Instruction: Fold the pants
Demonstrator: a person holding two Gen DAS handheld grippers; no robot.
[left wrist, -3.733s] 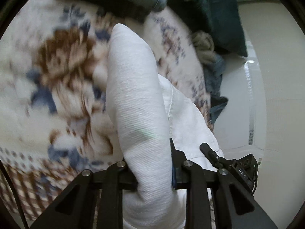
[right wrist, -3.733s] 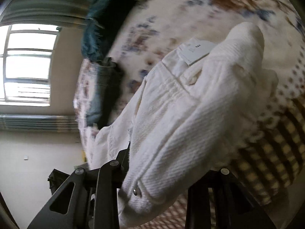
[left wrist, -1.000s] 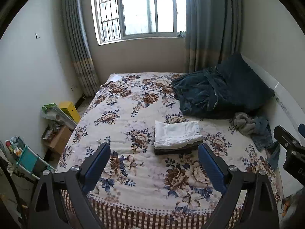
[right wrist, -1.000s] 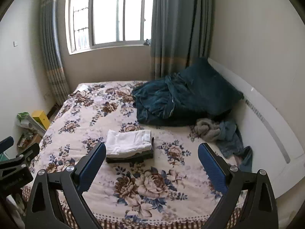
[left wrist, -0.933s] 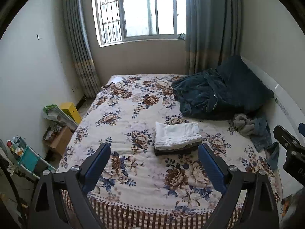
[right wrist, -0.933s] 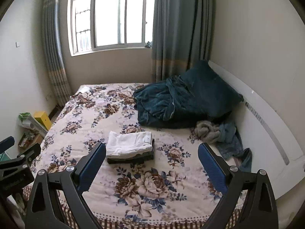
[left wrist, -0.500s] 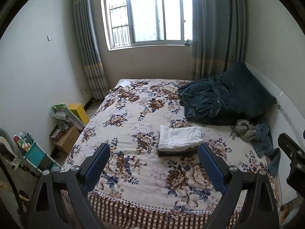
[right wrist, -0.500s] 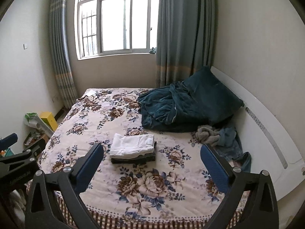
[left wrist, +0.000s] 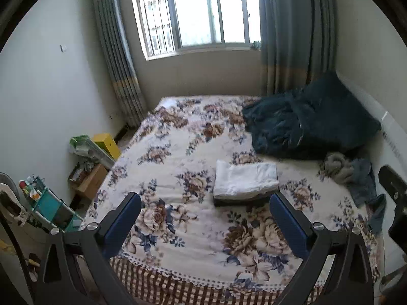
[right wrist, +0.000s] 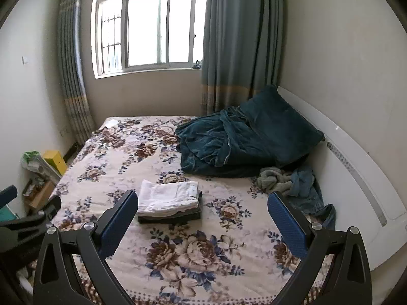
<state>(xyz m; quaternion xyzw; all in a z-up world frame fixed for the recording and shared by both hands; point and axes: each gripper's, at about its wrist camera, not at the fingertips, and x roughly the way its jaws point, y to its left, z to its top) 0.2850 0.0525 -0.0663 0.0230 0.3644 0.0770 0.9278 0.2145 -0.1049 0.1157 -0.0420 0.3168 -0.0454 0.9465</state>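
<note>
A: Where are the pants [left wrist: 245,180]?
B: Folded white on a dark stack [left wrist: 241,200], mid-bed [left wrist: 178,157].
A: And the left gripper [left wrist: 204,225]?
B: At six o'clock, jaws wide and empty. Blue bedding [left wrist: 305,124] sits at two o'clock.

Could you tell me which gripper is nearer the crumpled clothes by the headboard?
Right. The right gripper is just short of the crumpled clothes; the left gripper, jaws just opening, empty, is farther left.

It was a bedroom in a home: a bed [right wrist: 178,267] under a floral bedspread filled the room, a dark teal quilt [right wrist: 229,147] heaped by its white headboard [right wrist: 356,167], with striped curtains [right wrist: 241,45] framing a barred window [right wrist: 147,28].
</note>
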